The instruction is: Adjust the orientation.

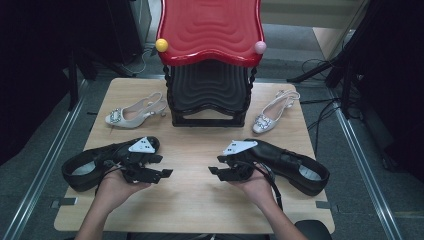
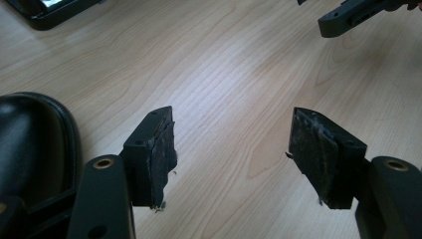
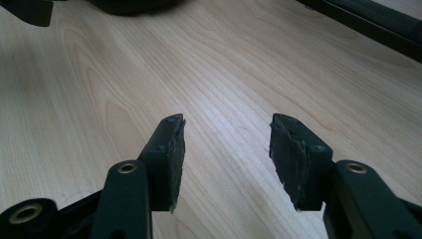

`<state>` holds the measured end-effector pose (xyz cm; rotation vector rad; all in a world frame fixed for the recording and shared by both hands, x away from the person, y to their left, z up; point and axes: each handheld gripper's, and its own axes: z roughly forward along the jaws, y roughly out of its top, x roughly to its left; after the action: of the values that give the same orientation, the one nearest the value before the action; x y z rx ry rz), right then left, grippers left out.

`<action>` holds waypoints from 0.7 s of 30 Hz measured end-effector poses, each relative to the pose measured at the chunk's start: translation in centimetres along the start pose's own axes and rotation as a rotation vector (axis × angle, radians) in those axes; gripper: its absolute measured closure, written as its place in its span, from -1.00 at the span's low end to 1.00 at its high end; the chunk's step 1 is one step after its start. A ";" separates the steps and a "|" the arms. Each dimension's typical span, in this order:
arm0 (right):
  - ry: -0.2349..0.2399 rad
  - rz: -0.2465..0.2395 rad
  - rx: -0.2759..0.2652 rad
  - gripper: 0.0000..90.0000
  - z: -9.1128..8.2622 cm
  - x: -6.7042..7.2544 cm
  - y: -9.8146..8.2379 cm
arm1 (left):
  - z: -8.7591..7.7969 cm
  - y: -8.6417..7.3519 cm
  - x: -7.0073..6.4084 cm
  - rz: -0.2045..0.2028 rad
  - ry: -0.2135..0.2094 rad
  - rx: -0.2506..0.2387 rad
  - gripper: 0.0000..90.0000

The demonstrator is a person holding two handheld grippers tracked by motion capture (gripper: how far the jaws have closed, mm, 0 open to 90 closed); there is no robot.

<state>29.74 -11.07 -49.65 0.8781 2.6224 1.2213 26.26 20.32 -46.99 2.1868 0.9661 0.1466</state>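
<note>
- The left gripper (image 1: 162,170) and right gripper (image 1: 216,167) face each other over the bare middle of the table (image 1: 195,200), near its front edge; both sets of jaws stand well apart with nothing but wood between them, as each gripper view confirms.
- Nearest the left gripper is the left black shoe (image 1: 100,162), lying along the table's left edge just behind that hand; its toe (image 2: 30,144) shows beside that gripper's own jaw.
- The right black shoe (image 1: 295,167) lies by the right edge, partly overhanging it.
- Likely trouble: a push rather than a clean pinch could slide that overhanging shoe off the right edge.
- A grip on soft, glossy leather may slip (the pads (image 2: 161,159) look frayed), letting a shoe droop or drop.
- Trailing cables could snag a shoe as a hand swings.
- A lift toward the shoe rack (image 1: 210,95) at the back edge might knock the white heels.
- Count: two black shoes, two white slingback heels (image 1: 134,112) (image 1: 272,112), one rack with a red top (image 1: 210,30), one yellow ball (image 1: 161,45), one pink ball (image 1: 260,47), two grippers.
</note>
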 end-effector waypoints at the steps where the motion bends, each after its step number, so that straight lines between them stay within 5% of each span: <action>1: 0.001 0.000 0.004 0.08 0.0 0.0 0.0 | -0.1 -0.1 0.1 -0.006 0.005 0.004 -0.20; 10: 0.016 0.043 0.015 0.13 0.4 -0.2 0.2 | -1.4 -0.6 0.7 -0.023 0.033 0.004 -0.19; 13: 0.030 0.053 0.010 0.14 0.3 -0.3 0.2 | -2.4 -1.1 1.4 -0.015 0.093 0.030 -0.18; 21: 0.043 0.054 -0.008 0.15 -0.2 0.0 0.6 | -4.0 -1.6 2.6 -0.045 0.096 0.010 -0.18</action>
<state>30.00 -10.90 -49.06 0.9369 2.6417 1.2767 25.65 25.14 -45.62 2.1820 1.0705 0.2280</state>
